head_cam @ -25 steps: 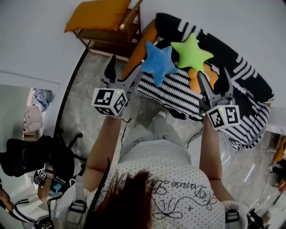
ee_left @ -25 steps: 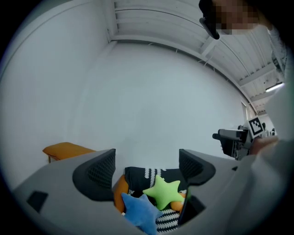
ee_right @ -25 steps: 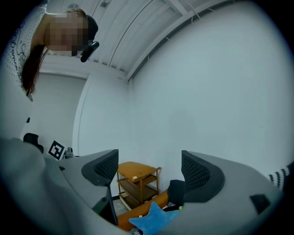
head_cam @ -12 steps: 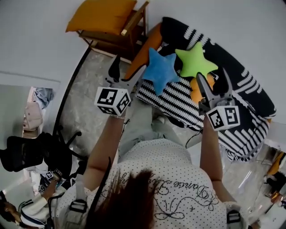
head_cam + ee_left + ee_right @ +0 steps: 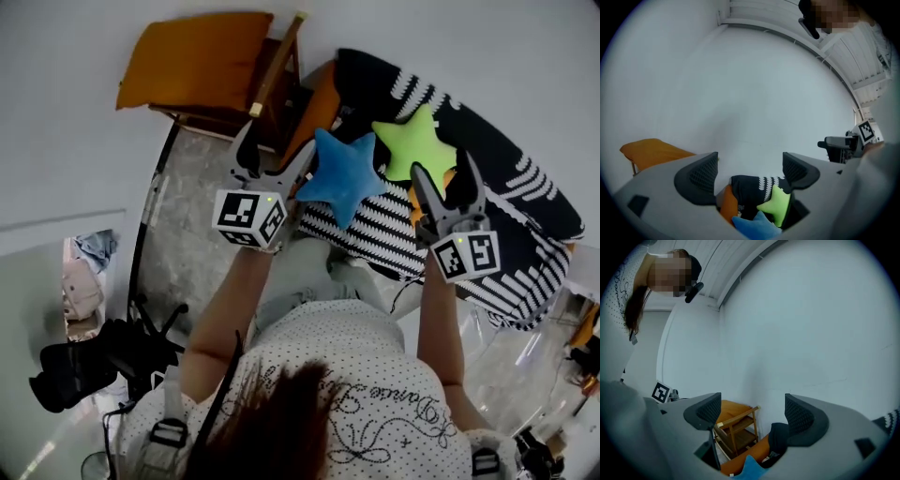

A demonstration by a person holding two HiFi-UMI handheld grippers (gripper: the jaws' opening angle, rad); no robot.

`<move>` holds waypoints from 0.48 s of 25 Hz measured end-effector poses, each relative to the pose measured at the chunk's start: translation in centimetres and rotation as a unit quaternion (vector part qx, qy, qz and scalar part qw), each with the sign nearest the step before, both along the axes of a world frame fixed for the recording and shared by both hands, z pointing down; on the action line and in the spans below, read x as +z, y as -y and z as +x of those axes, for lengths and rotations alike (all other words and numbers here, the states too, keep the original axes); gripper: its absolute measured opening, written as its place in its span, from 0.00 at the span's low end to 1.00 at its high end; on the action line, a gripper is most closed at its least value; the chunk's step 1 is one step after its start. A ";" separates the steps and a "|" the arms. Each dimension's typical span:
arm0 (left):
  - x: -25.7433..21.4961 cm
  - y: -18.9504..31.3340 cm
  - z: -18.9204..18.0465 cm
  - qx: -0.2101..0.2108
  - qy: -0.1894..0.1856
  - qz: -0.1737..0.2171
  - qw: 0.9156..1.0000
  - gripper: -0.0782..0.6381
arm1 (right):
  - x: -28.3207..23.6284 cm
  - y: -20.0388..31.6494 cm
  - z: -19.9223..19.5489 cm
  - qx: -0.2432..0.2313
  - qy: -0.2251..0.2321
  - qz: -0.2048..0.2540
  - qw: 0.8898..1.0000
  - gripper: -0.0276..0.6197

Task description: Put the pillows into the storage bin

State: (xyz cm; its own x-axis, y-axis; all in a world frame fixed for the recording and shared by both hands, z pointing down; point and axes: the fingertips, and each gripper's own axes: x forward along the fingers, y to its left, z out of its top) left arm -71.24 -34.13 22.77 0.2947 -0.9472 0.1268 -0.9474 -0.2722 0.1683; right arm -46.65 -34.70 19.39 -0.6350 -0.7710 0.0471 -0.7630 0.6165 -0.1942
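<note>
A blue star pillow (image 5: 344,175) and a green star pillow (image 5: 415,142) lie on a black-and-white striped couch (image 5: 370,220); orange pillows (image 5: 317,101) show beside and under them. My left gripper (image 5: 274,150) is open and empty, with its right jaw tip just left of the blue star. My right gripper (image 5: 443,173) is open and empty below the green star. In the left gripper view the open gripper (image 5: 750,173) frames the green star (image 5: 776,204) and the blue star (image 5: 754,226) beyond it. The right gripper view's gripper (image 5: 752,413) frames an orange pillow (image 5: 757,453). No storage bin shows clearly.
A wooden chair (image 5: 272,70) with an orange cushion (image 5: 192,56) stands against the white wall left of the couch, also seen as the chair (image 5: 738,427) in the right gripper view. A dark office chair (image 5: 94,361) stands at lower left. Grey stone floor (image 5: 187,216) lies between.
Both grippers have moved forward toward the couch and a little down. The left jaw tip has come right up to the blue star. The jaws stay open and empty.
</note>
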 end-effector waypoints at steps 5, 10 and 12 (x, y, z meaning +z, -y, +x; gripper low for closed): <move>2.5 3.8 -1.4 0.031 0.004 -0.029 0.999 0.69 | 3.3 3.1 -3.9 0.007 -0.002 -0.041 0.999 0.68; 5.8 5.5 -2.8 0.032 0.002 -0.062 0.998 0.69 | 6.7 5.5 -6.8 0.002 -0.002 -0.074 0.997 0.68; 7.3 5.9 -3.3 0.028 0.003 -0.076 0.997 0.69 | 8.4 6.3 -7.3 -0.003 -0.008 -0.087 0.996 0.68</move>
